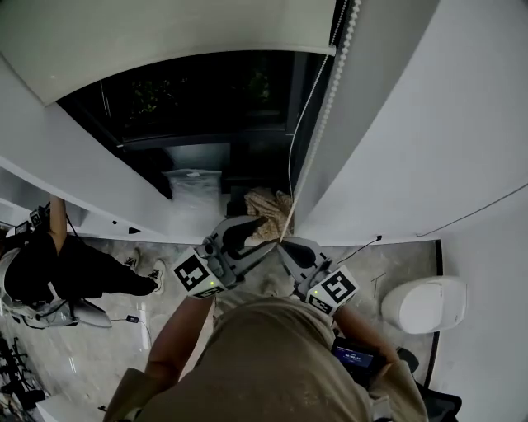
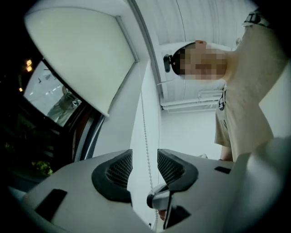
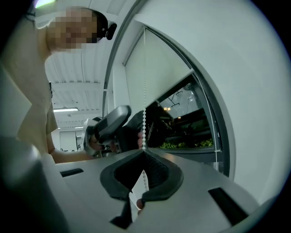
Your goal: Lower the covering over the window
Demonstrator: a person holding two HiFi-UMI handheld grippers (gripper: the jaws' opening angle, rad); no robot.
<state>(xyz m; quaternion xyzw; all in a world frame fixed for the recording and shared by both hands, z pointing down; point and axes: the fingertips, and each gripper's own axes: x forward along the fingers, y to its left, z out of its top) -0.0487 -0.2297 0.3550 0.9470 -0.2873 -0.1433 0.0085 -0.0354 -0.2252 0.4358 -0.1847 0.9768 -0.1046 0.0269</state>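
Note:
The white roller blind (image 1: 165,25) is rolled high, leaving the dark window (image 1: 206,99) uncovered. Its white bead chain (image 1: 333,91) hangs down the window's right side to my two grippers. My right gripper (image 1: 285,246) is shut on the bead chain (image 3: 144,123), which rises straight from its closed tips (image 3: 144,154). Just beside it, my left gripper (image 1: 262,242) stands open. The bead chain (image 2: 145,132) runs between its pads (image 2: 120,168) without either pad touching it. The blind (image 2: 77,54) shows at the upper left of the left gripper view.
A white wall (image 1: 429,124) flanks the window on the right. On the sill lie a clear plastic bag (image 1: 194,185) and a tan cloth (image 1: 264,206). A person in black (image 1: 58,264) sits at the left. A white rounded object (image 1: 425,303) stands on the floor at the right.

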